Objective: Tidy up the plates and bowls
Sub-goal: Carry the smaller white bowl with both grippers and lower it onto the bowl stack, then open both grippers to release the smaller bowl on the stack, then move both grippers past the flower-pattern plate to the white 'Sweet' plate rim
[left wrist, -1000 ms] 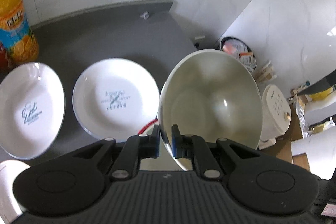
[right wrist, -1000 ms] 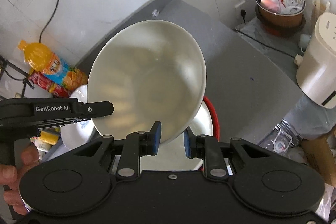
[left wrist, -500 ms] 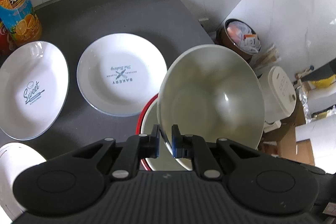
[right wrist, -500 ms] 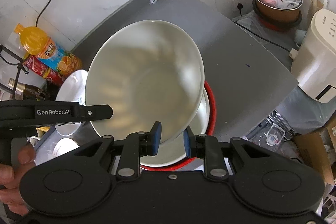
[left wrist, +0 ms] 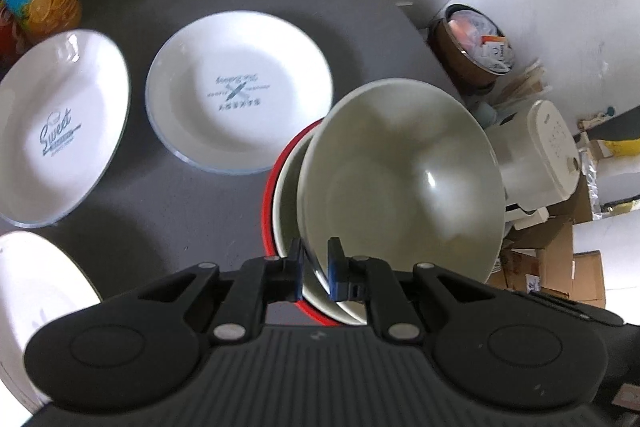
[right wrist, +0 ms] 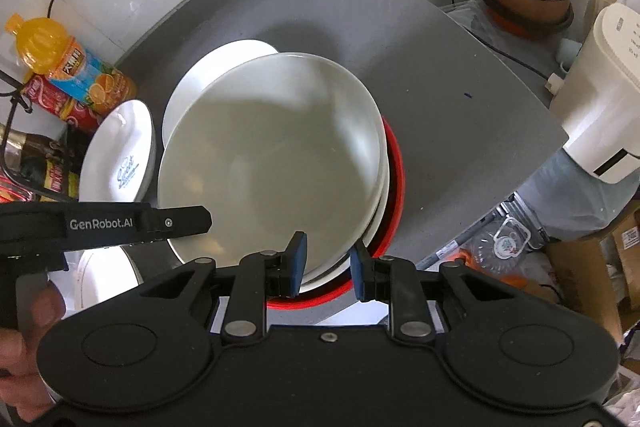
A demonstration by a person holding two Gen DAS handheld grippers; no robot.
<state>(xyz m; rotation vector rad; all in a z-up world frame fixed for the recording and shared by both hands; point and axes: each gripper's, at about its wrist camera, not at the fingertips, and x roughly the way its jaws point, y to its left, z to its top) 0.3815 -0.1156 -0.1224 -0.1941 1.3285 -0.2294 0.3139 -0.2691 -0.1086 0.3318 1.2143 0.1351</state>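
Over the red-rimmed bowl [left wrist: 280,187], the left claw [left wrist: 314,269] clamps the cream bowl's [left wrist: 400,179] rim; the right claw's [right wrist: 326,265] jaws, just widened, straddle it loosely.

The bench [left wrist: 224,3] was dark grey. The bowl [left wrist: 400,179] was pale greenish white inside, over a red-rimmed bowl [left wrist: 267,203]. Two white plates [left wrist: 240,91] [left wrist: 60,127] carried blue-grey lettering. The bottle [right wrist: 72,67] was orange with a blue label. The tool pads [right wrist: 298,263] were blue on black arms.
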